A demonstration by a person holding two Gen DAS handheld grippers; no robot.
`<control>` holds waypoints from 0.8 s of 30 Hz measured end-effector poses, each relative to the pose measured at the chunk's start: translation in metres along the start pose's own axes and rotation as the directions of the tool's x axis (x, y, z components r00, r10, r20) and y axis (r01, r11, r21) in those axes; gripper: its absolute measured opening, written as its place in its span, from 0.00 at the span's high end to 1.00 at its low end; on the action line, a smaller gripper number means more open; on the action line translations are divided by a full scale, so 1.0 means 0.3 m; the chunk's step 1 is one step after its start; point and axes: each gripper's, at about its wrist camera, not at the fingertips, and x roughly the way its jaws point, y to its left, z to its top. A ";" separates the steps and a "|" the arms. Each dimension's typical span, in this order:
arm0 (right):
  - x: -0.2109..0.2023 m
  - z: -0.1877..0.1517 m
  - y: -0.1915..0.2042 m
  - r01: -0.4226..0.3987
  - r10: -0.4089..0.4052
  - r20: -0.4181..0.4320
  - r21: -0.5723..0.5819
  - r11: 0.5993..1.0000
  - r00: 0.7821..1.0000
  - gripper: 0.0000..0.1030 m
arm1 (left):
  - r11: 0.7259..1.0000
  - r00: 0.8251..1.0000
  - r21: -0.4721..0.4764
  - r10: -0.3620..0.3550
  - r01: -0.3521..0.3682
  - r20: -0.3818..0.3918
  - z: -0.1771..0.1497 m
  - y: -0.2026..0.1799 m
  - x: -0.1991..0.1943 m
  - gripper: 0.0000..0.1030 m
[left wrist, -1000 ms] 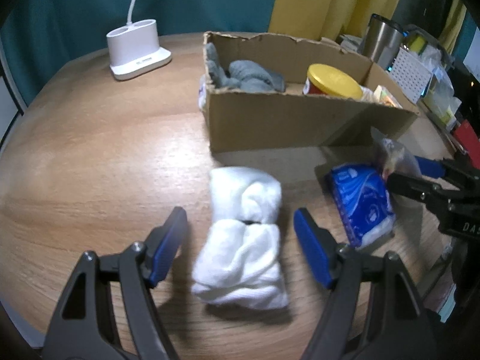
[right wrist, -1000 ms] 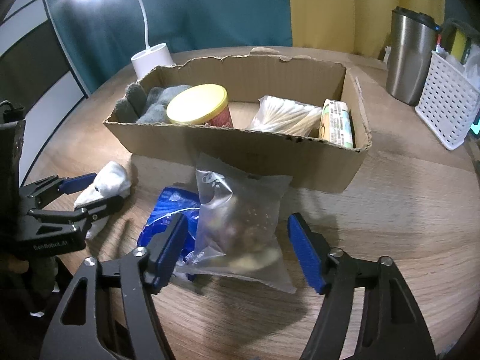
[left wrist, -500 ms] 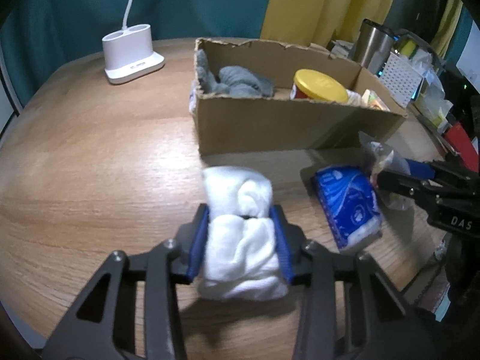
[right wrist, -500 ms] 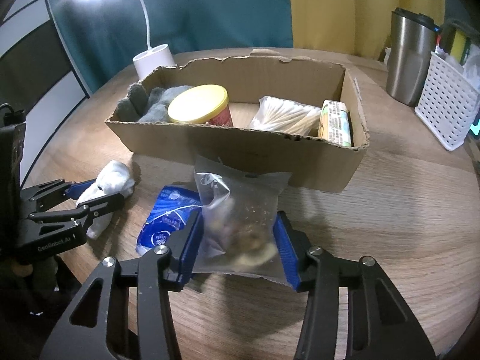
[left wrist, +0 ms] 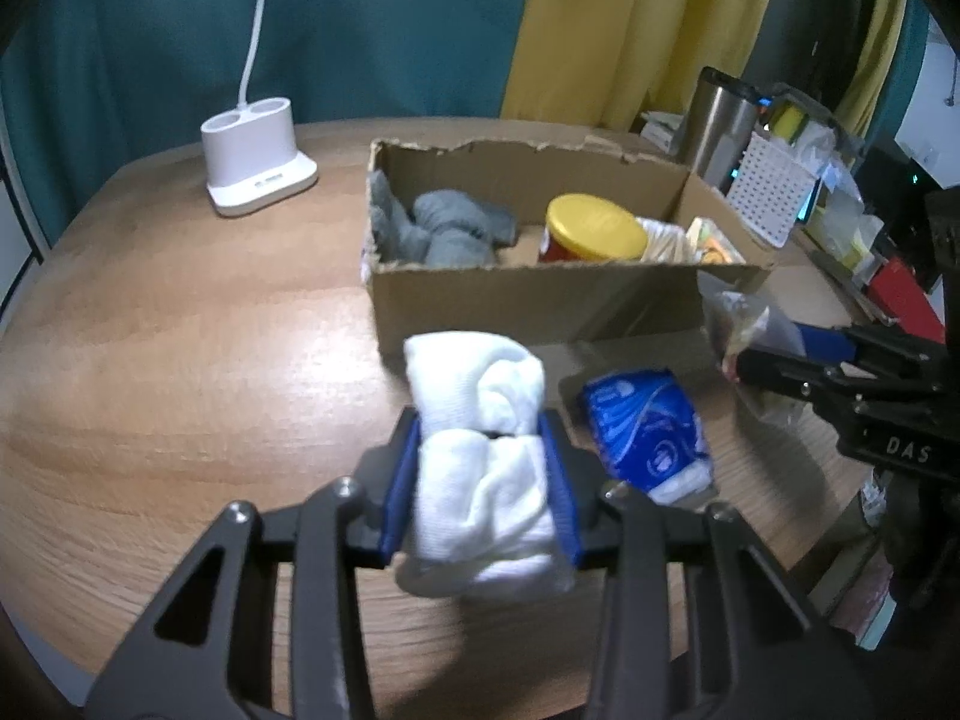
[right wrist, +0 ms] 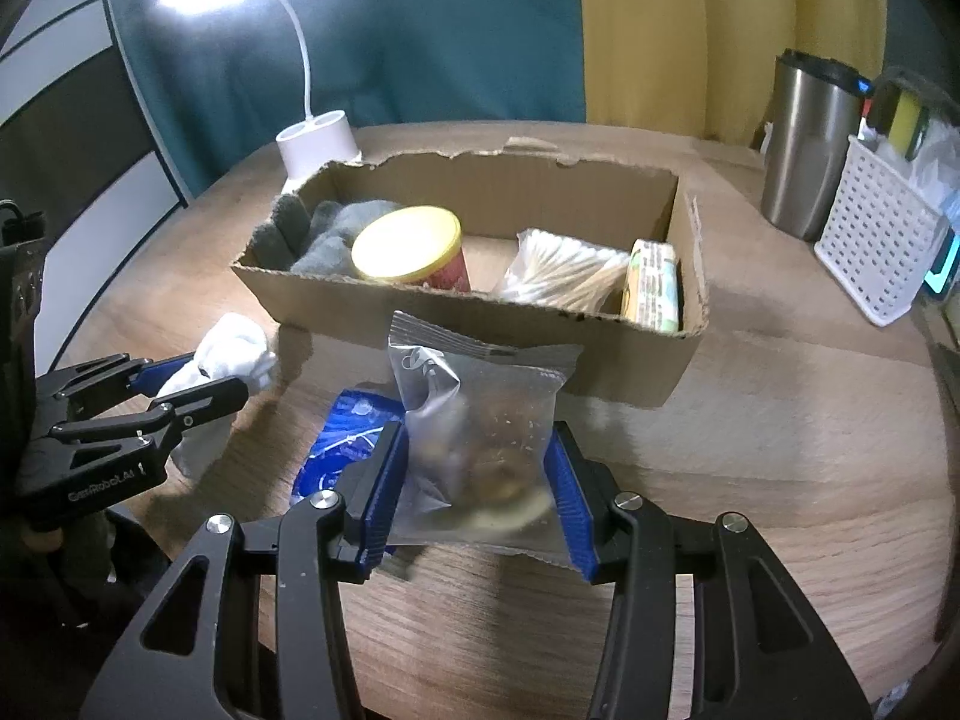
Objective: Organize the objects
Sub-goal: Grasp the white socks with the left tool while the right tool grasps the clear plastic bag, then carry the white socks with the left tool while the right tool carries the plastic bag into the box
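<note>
Your left gripper [left wrist: 480, 492] is squeezing its jaws tight on the white rolled socks [left wrist: 480, 450], with the blue pads [left wrist: 399, 492] pressing in on both sides of the roll. Your right gripper [right wrist: 474, 498] is clamping its jaws on the clear snack bag [right wrist: 480, 420], down near the bag's bottom half.

The socks are looking soft and light. They are squashing a little, so holding them around the middle is a good spot and nothing can break. The snack bag is looking light too, but slippery and crinkly, and the food inside could crumble, so be gentle.

Just beside each pair of jaws, between your two grippers, the blue tissue pack [left wrist: 648, 432] is lying flat on the wooden table [left wrist: 180, 360].

Past the jaws, the cardboard box [right wrist: 480, 324] is standing open. Gray socks [right wrist: 336, 234], a yellow-lid jar [right wrist: 408, 246], cotton swabs [right wrist: 558, 270] and a small packet [right wrist: 654, 282] are already sitting in it. It looks like both things in your jaws belong in there too.
</note>
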 end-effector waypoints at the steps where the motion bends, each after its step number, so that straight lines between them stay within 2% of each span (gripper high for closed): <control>1: -0.007 0.003 0.001 0.002 -0.002 0.006 -0.001 1.000 1.000 0.52 | 1.000 1.000 0.002 -0.002 0.002 0.006 0.005 -0.002 -0.008 0.61; 24: -0.107 0.062 -0.012 0.010 -0.009 0.074 -0.013 1.000 0.997 0.52 | 0.999 0.995 0.020 -0.028 0.026 0.095 0.096 -0.039 -0.106 0.61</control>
